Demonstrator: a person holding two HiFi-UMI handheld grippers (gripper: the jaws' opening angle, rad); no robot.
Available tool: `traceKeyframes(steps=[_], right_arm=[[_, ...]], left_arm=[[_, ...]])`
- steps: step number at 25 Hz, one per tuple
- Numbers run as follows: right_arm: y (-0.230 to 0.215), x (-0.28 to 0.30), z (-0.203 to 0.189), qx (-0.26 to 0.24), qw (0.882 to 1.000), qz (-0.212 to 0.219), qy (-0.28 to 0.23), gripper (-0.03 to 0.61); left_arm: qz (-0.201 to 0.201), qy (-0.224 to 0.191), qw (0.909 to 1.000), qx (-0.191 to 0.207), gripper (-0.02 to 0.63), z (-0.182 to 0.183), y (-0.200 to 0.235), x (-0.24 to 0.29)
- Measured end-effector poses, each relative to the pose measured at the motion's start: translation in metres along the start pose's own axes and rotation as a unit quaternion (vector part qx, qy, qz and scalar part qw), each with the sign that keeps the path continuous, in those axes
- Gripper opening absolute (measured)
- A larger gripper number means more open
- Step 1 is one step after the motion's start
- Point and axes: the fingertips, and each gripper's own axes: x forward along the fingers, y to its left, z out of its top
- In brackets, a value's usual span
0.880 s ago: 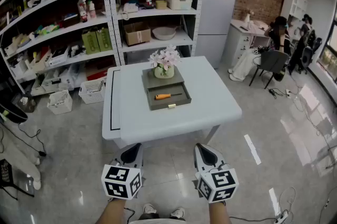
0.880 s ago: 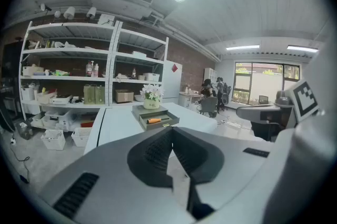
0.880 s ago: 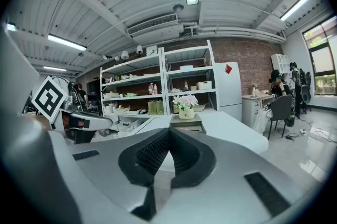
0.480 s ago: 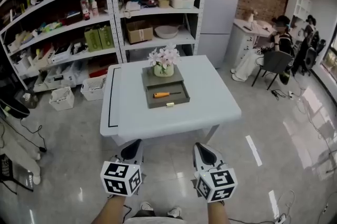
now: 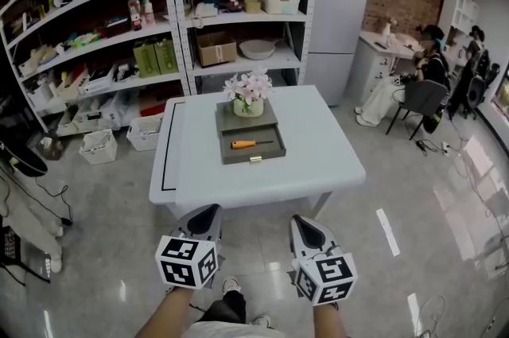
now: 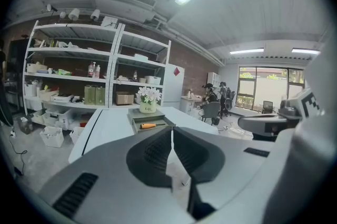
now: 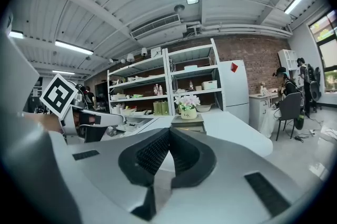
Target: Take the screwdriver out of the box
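A screwdriver (image 5: pixel 244 144) with an orange handle lies in the open drawer of a grey box (image 5: pixel 271 153) on the white table (image 5: pixel 326 149). In the left gripper view the screwdriver (image 6: pixel 147 125) shows far ahead. My left gripper (image 5: pixel 205 219) and right gripper (image 5: pixel 303 224) hang side by side over the floor, short of the table's near edge. Both are shut with nothing between the jaws. The left gripper's (image 6: pixel 171 130) tips meet, and so do the right gripper's (image 7: pixel 169 132).
A pot of pale flowers (image 5: pixel 248 95) stands on top of the box. Metal shelving (image 5: pixel 171 18) full of goods lines the far wall, with a white fridge (image 5: pixel 339 18) beside it. Baskets (image 5: pixel 99 146) sit on the floor at left. People sit at desks far right.
The view has drifted slightly; the table sits a little nearer and the left gripper has edged up and right. Both grippers stay shut.
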Motion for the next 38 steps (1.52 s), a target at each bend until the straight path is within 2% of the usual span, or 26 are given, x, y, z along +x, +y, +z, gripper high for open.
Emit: traceKeyframes(steps=[9,17,23,31,34,38], right_arm=[[-0.02,0.042,0.005,-0.006,1.0,0.011,0.005,0.005],[-0.045,0.117,0.006,0.003,1.0,0.011,0.023,0.005],[-0.062,0.175,0.014,0.003,0.999,0.002,0.039,0.005],[-0.078,0.238,0.028,-0.002,0.999,-0.015,0.051,0.005],[-0.083,0.258,0.033,-0.005,0.998,-0.019,0.054,0.005],[-0.088,0.279,0.038,-0.008,0.998,-0.023,0.057,0.005]], left_arm=[[-0.011,0.008,0.9999,-0.008,0.057,0.007,0.015,0.051],[-0.026,0.025,0.9993,-0.012,0.11,0.014,0.053,0.122],[-0.055,0.048,0.9973,-0.008,0.155,0.021,0.08,0.178],[-0.104,0.086,0.9905,0.026,0.199,0.023,0.109,0.24],[-0.129,0.103,0.9854,0.043,0.202,0.023,0.114,0.26],[-0.158,0.128,0.9752,0.088,0.202,0.019,0.116,0.284]])
